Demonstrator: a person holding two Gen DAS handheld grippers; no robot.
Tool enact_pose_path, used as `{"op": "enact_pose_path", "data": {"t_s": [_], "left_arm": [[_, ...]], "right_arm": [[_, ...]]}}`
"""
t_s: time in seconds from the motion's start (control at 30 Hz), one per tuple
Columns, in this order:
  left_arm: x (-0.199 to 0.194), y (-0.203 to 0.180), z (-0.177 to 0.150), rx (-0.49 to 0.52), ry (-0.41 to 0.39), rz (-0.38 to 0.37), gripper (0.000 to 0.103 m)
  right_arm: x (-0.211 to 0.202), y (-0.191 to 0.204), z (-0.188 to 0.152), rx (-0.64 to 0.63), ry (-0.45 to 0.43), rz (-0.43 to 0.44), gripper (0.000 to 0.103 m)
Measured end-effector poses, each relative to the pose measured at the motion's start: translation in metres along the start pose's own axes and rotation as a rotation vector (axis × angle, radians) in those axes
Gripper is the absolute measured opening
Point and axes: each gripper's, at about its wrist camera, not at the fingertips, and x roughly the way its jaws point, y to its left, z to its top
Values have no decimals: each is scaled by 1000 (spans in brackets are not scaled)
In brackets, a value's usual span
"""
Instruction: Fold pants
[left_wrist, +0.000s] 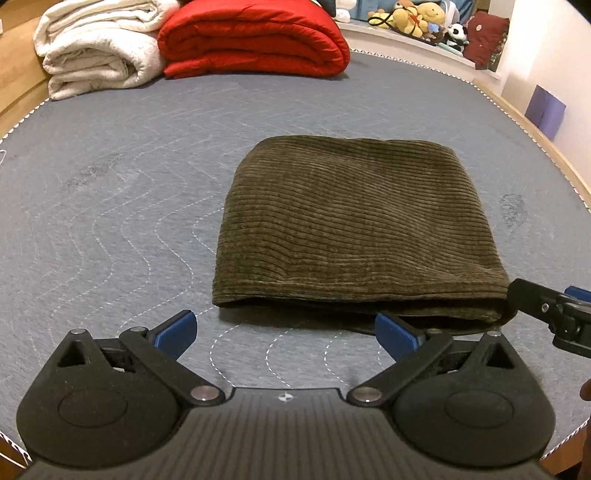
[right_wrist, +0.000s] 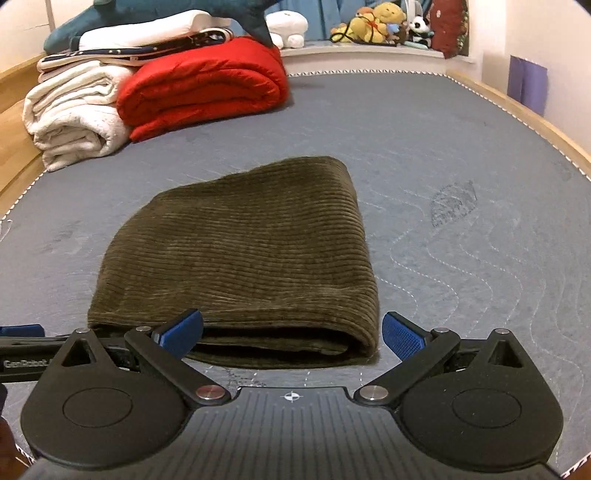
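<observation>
Folded corduroy pants on the mattress, both your tools spread wide.

Your left tool (left_wrist: 286, 332) has its blue-padded fingers (left_wrist: 177, 328) apart and grips nothing; it hangs just short of the near edge of the olive corduroy pants (left_wrist: 354, 221). Your right tool (right_wrist: 291, 332) is spread the same way, empty, facing the stacked near edge of the pants (right_wrist: 240, 251), its right finger just off their near right corner. The pants lie folded into a compact rectangle, layers stacked flat, around the middle of the grey quilted mattress (left_wrist: 110, 184), nearer its right edge than its left. At the far left corner sit a rolled white blanket (left_wrist: 96, 48) and, touching it, a folded red quilt (left_wrist: 255, 40). Plush toys (left_wrist: 417, 14) line the ledge beyond the far edge.
</observation>
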Motion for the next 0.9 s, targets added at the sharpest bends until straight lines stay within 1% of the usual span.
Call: {"op": "enact_pose_path", "data": {"t_s": [0.23, 0.9], "left_arm": [[-1, -2, -2, 11, -4, -1, 103], [-5, -3, -3, 23, -18, -11, 103]], "right_arm": [[-8, 7, -1, -47, -47, -17, 102], [-7, 12, -4, -56, -44, -12, 102]]}}
